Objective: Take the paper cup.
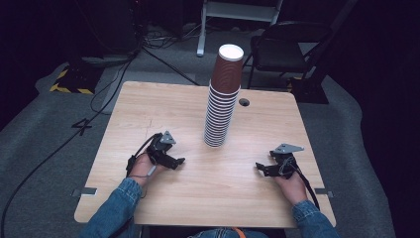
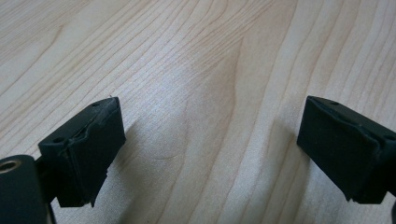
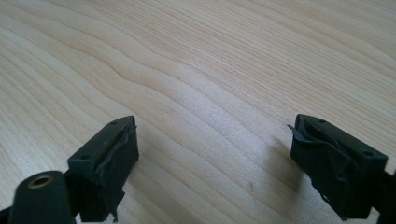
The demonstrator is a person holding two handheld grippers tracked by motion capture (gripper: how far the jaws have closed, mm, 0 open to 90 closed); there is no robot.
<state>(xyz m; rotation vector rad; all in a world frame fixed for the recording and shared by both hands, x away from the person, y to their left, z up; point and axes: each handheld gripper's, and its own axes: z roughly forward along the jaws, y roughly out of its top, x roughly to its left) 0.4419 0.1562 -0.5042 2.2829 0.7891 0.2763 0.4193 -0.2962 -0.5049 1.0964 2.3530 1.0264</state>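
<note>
We see a tall stack of brown paper cups (image 1: 222, 96) standing upright near the middle of the wooden table (image 1: 148, 109), a little toward its far edge, with the topmost cup showing a white rim and sitting higher than the closely nested ones below it. The stack leans slightly to the right as it rises. Just beyond it, to its right, a small dark round hole (image 1: 244, 102) sits in the tabletop. Our left gripper (image 1: 174, 159) rests low over the table on the near left, well apart from the stack, its jaws pointing toward the centre; in the left gripper view the left gripper (image 2: 210, 140) has its two black jaws spread wide with nothing but bare wood grain between them. Our right gripper (image 1: 261, 168) lies on the near right, also well apart from the cups, pointing inward; in the right gripper view the right gripper (image 3: 212, 161) likewise shows jaws held wide over bare wood. Both denim sleeves come in from the near edge. Beyond the table, a dark folding chair (image 1: 282, 49) stands on the grey floor.
</note>
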